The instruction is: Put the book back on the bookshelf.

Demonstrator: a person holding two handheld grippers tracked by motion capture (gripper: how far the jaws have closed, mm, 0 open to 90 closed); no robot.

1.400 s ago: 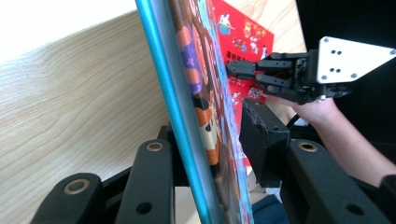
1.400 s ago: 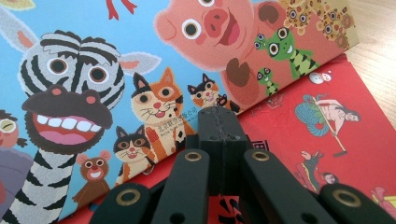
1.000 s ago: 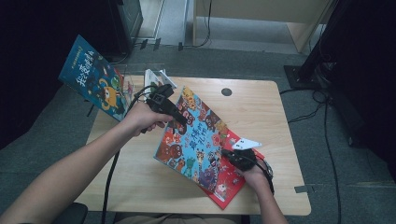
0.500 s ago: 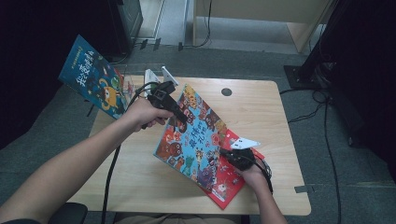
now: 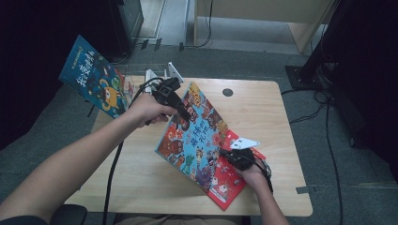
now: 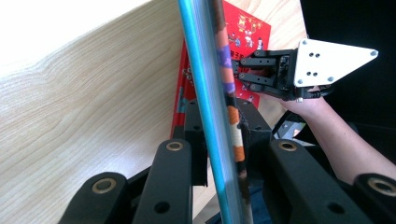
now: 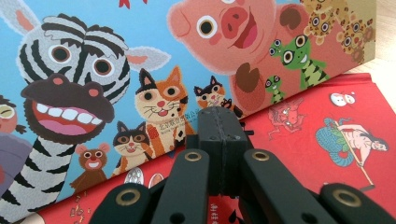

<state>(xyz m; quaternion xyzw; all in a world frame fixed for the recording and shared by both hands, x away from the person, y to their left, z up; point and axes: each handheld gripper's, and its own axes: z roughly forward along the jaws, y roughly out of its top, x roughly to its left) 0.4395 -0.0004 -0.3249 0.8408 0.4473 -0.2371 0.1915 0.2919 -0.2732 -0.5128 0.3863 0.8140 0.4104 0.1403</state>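
Two tools work a blue animal picture book over a red book on the counter.

At frame centre in the high view, the left tool [image 5: 180, 112] pinches the upper edge of the blue book [image 5: 197, 136], tilting it up off the red book [image 5: 234, 176]; its jaws clamp that edge in the left gripper view. The right tool [image 5: 225, 153], jaws pressed together, rests at the blue cover's lower right edge. Another blue book [image 5: 94, 77] stands upper left. Cover lettering is Chinese, too blurred to read.
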